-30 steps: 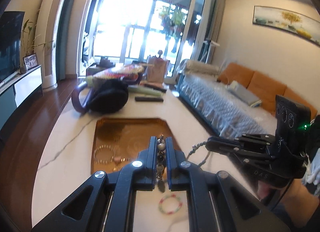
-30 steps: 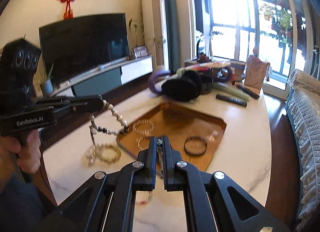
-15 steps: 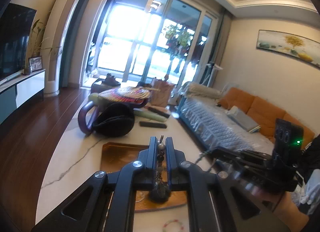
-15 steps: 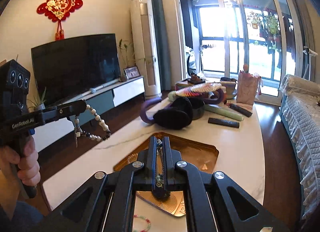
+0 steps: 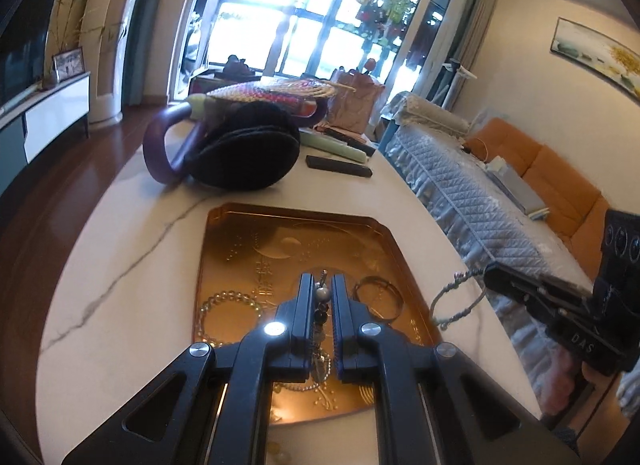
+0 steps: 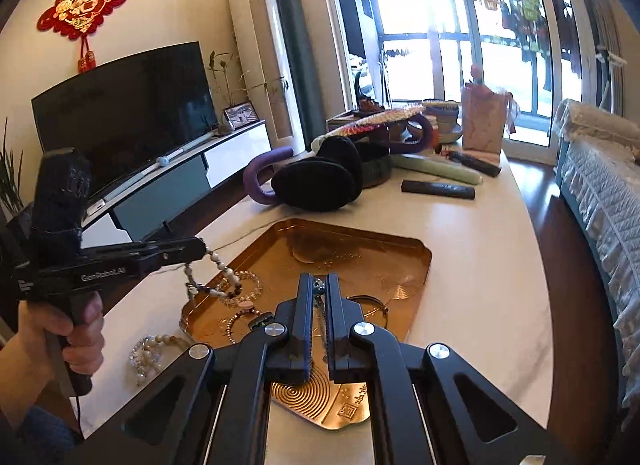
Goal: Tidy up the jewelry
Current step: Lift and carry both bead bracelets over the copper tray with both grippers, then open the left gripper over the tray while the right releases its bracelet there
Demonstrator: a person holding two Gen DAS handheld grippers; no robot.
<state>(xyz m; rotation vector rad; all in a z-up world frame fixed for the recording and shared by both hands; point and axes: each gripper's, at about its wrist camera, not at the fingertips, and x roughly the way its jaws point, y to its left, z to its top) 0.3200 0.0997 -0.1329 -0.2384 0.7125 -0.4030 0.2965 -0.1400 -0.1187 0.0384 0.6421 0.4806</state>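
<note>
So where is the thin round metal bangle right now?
The thin metal bangle lies flat inside the gold tray, on its right side in the left wrist view, just right of the left gripper and across from the clear bead bracelet.

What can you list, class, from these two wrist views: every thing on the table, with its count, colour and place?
tray: one, gold, table middle
table: one, white marble
clear bead bracelets: at least two, in the tray's left part
metal bangle: one, in the tray's right part
pearl strand: one, pale, on the table left of the tray
earmuffs: one pair, black, behind the tray
remote: one, black, far right
left hand-held gripper: shut on a bead necklace
right hand-held gripper: shut on a grey cord bracelet
</note>
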